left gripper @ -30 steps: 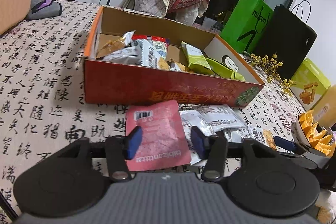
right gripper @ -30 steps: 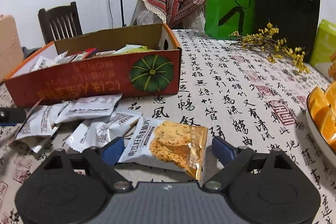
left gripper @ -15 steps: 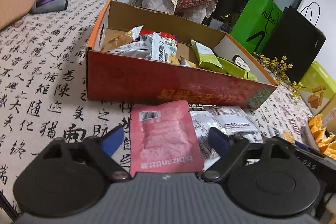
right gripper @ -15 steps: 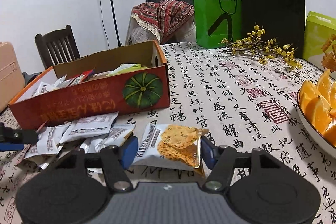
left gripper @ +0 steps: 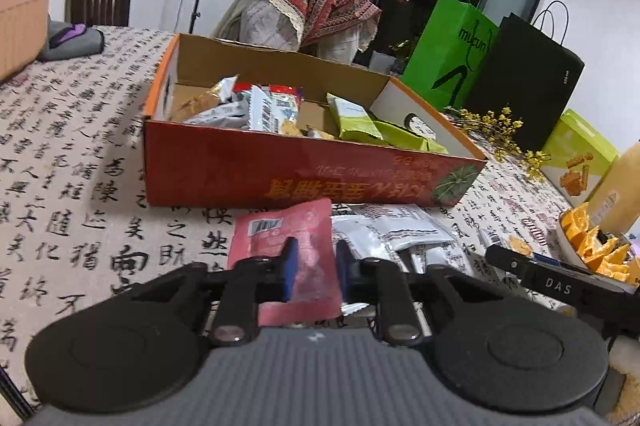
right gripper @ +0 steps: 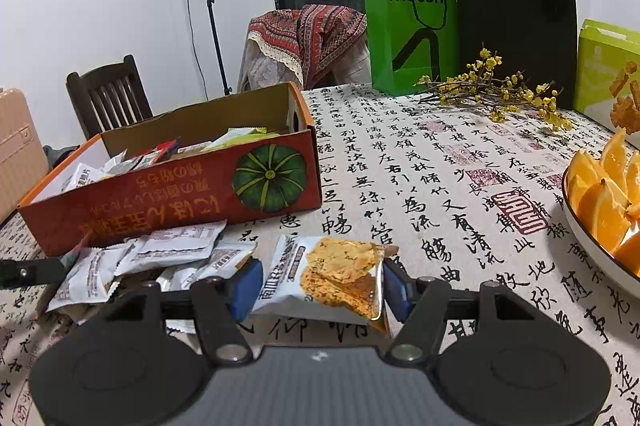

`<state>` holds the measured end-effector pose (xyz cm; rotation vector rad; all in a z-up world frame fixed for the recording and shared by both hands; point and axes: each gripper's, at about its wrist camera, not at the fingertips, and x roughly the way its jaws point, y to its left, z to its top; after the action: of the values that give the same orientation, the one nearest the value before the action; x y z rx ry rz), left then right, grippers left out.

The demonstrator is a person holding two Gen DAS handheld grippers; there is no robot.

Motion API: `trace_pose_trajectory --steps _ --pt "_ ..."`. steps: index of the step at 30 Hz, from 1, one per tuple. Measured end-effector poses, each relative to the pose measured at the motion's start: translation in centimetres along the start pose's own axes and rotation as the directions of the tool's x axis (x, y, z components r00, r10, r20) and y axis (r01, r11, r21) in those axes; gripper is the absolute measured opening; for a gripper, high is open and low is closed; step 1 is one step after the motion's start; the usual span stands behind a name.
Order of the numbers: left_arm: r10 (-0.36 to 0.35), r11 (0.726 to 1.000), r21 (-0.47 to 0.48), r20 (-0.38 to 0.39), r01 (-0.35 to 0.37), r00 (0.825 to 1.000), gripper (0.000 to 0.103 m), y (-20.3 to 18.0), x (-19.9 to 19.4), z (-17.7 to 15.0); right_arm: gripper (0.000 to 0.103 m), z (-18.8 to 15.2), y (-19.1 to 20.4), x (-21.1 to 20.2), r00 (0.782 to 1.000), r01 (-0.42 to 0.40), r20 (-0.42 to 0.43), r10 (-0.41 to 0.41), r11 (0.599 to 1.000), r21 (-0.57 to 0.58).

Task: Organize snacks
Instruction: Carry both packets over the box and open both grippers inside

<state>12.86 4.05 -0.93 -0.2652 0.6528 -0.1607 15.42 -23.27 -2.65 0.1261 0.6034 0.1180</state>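
Left gripper (left gripper: 313,268) pinches the pink packet (left gripper: 286,258), just at 6 o'clock of the red box (left gripper: 280,174) on the table (right gripper: 460,162). Right gripper (right gripper: 318,286) pinches the crisp packet (right gripper: 328,276) across its width. We judge both light, soft and crinkly (contents brittle); we'd take them across the middle, gently.

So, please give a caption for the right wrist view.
Right tool grips a cracker packet beside the red pumpkin box.
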Motion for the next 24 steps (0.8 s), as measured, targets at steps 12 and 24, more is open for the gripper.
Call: trace_pose_trajectory --steps 12,24 --pt "0.082 0.996 0.021 0.081 -0.084 0.993 0.013 1.5 -2.5 1.7 0.064 0.0 -0.1 -0.1 1.000 0.001 0.008 -0.001 1.000 0.006" --pt "0.104 0.994 0.022 0.004 -0.104 0.995 0.014 2.9 0.6 2.4 0.064 0.0 -0.2 -0.2 1.000 -0.002 0.011 0.002 1.000 0.009"
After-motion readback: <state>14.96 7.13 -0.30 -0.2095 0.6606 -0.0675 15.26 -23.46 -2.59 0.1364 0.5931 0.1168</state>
